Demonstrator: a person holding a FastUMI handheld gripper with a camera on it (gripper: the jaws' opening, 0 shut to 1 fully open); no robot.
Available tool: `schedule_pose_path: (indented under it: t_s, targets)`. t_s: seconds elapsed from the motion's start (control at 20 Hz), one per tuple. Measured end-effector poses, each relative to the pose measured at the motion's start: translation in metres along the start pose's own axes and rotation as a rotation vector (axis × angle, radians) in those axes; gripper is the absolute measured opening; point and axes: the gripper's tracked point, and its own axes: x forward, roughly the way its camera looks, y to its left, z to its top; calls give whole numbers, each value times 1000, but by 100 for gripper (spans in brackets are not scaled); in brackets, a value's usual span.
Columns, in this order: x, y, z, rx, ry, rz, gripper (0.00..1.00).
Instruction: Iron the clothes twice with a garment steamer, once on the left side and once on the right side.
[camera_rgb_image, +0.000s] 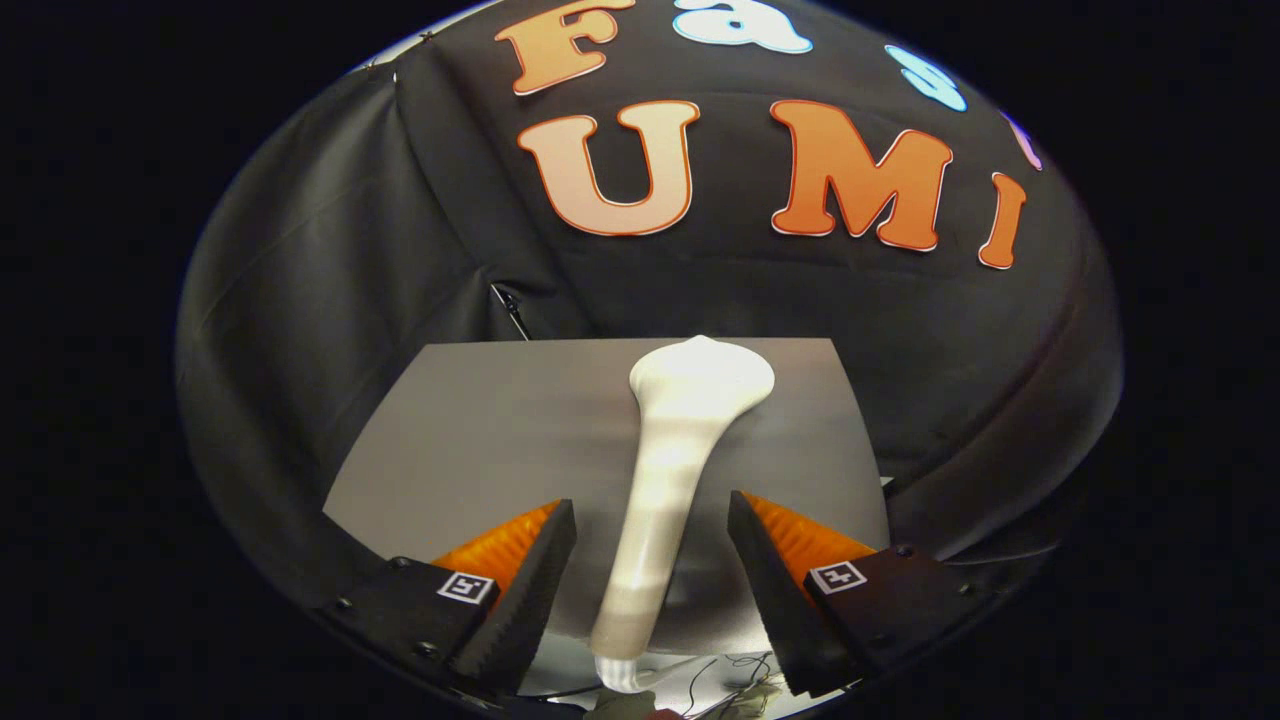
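A white garment steamer (668, 470) lies lengthwise on a flat grey surface (480, 430). Its wide head points away from me toward the black wall, and its slim handle runs back between my fingers. My gripper (652, 505) is open. The left finger (535, 590) and the right finger (768, 585) flank the handle, each with a gap to it, and neither pad touches it. The handle's near end reaches past the grey surface's front edge, below the fingers. I cannot tell whether the grey surface is cloth or a board.
Black cloth (330, 300) hangs behind and to both sides of the grey surface. A thin black cable (510, 312) shows at the surface's far left corner. Loose thin wires (735, 668) lie on a pale patch below the fingers.
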Motion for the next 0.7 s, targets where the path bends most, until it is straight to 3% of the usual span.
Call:
schedule_pose_path:
  t_s: [0.15,0.3,0.55,0.7]
  targets:
    - [19,-6,-3,6,33,-33,96]
    - [36,-12,-7,14,59,-64,82]
    - [48,-14,-12,0,103,-84,74]
    - [46,-13,-11,-15,105,-94,62]
